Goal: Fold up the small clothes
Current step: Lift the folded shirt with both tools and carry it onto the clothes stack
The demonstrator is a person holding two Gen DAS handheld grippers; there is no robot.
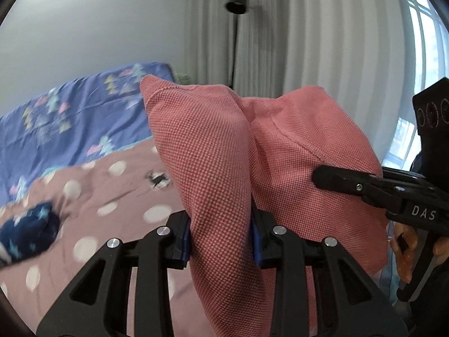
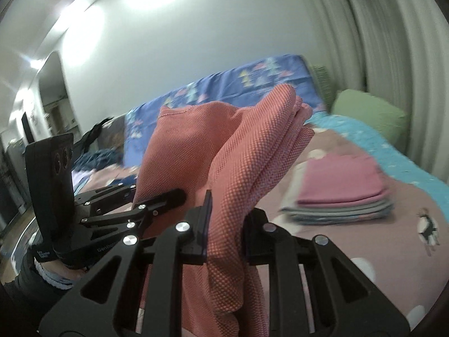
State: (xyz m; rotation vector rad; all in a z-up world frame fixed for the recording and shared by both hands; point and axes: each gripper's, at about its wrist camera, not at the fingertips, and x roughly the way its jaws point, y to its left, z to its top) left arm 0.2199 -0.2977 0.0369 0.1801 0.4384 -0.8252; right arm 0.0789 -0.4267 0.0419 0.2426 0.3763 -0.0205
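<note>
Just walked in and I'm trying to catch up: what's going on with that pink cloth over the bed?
A person is working with a handheld gripper in each hand. The left gripper and the right gripper are each clamped on the pink waffle-weave cloth, holding it in the air above the polka-dot bedspread. A stack of folded clothes already sits on the bed, so this piece looks to be next for folding.

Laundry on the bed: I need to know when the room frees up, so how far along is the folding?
Done: a stack of folded clothes sits on the bed cover. In hand: a red mesh garment, pinched by the left gripper and the right gripper, lifted off the bed and not yet folded. Left: at least a dark star-print piece lying loose; more may be out of view.
</note>
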